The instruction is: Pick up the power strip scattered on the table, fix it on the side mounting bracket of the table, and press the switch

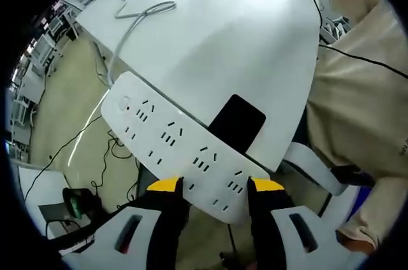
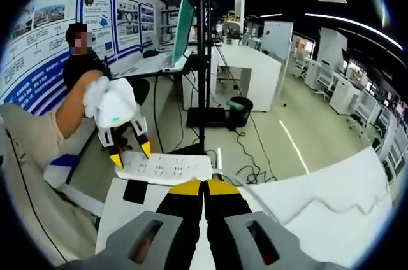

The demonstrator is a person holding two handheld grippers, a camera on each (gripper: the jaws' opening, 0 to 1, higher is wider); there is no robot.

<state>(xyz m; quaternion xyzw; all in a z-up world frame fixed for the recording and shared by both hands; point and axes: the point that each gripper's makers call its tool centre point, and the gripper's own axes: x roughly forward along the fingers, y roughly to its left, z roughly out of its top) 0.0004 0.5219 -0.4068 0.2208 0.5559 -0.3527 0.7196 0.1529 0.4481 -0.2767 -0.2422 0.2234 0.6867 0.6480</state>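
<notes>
A long white power strip (image 1: pixel 182 146) lies slantwise along the edge of the white table (image 1: pixel 229 34). Its grey cable (image 1: pixel 137 18) runs off across the tabletop. My left gripper (image 1: pixel 217 185) is shut on the strip's near end, with a yellow-tipped finger on either side. Just behind the strip, a black rectangular pad (image 1: pixel 238 121) sits at the table edge. In the right gripper view, the left gripper (image 2: pixel 129 151) holds the power strip (image 2: pixel 167 168) level at the table's side, above the black pad (image 2: pixel 135 191). My right gripper (image 2: pixel 205 187) is shut on nothing, its tips just short of the strip.
A person's beige sleeve (image 1: pixel 357 111) and a white chair part (image 1: pixel 313 169) are at the right. Cables (image 1: pixel 111 149) trail on the floor below the table edge. A black pole (image 2: pixel 201 60), a black bin (image 2: pixel 240 111) and a seated person (image 2: pixel 80 60) stand beyond.
</notes>
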